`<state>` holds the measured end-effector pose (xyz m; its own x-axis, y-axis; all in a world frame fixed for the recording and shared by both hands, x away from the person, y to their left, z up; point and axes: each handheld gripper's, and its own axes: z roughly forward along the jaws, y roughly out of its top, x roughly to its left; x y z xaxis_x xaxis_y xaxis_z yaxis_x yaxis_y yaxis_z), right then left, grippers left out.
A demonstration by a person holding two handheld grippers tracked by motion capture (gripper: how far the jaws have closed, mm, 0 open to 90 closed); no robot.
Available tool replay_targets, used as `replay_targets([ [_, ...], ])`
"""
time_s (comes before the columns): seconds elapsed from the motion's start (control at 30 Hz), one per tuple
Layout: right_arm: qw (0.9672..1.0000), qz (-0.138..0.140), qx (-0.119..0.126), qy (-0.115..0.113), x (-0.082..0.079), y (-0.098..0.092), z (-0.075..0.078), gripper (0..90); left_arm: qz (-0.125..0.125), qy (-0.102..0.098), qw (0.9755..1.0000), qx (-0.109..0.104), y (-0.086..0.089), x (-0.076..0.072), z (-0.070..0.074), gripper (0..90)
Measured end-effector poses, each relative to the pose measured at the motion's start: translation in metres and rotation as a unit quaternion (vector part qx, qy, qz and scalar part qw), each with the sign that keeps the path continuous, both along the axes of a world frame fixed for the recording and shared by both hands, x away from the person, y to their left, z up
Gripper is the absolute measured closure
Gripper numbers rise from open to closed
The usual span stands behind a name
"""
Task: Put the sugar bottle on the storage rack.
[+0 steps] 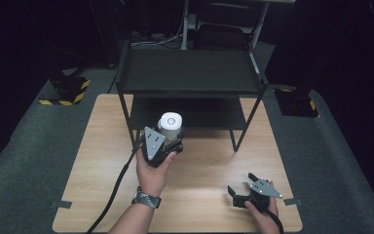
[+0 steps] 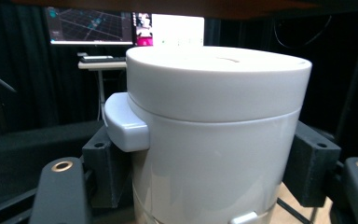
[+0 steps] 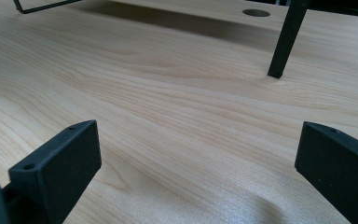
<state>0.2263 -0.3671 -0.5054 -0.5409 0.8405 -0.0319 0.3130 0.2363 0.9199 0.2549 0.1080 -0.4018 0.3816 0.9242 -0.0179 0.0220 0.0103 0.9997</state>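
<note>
The lidded container (image 1: 170, 125) is glossy white, its side tab (image 2: 123, 122) a slightly greyer white. Both tools, left tool (image 1: 168, 141) and right tool (image 1: 241, 185), are matte black, each topped by a grey three-cornered plate. The desk (image 1: 102, 161) is pale wood with fine darker grain (streaky in the right gripper view). The shelf rack (image 1: 190, 73) is black, the floor (image 1: 24, 126) dark grey, with yellow-and-black striped blocks (image 1: 68, 90)
</note>
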Motion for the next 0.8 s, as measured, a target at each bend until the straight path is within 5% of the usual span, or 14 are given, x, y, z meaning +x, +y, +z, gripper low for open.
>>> replay_targets([
  [0.8,1.0,0.0,0.003,-0.001,-0.001,-0.001,-0.001,0.0,0.041,-0.013,0.999,-0.014,-0.014,0.059,0.011,28.4],
])
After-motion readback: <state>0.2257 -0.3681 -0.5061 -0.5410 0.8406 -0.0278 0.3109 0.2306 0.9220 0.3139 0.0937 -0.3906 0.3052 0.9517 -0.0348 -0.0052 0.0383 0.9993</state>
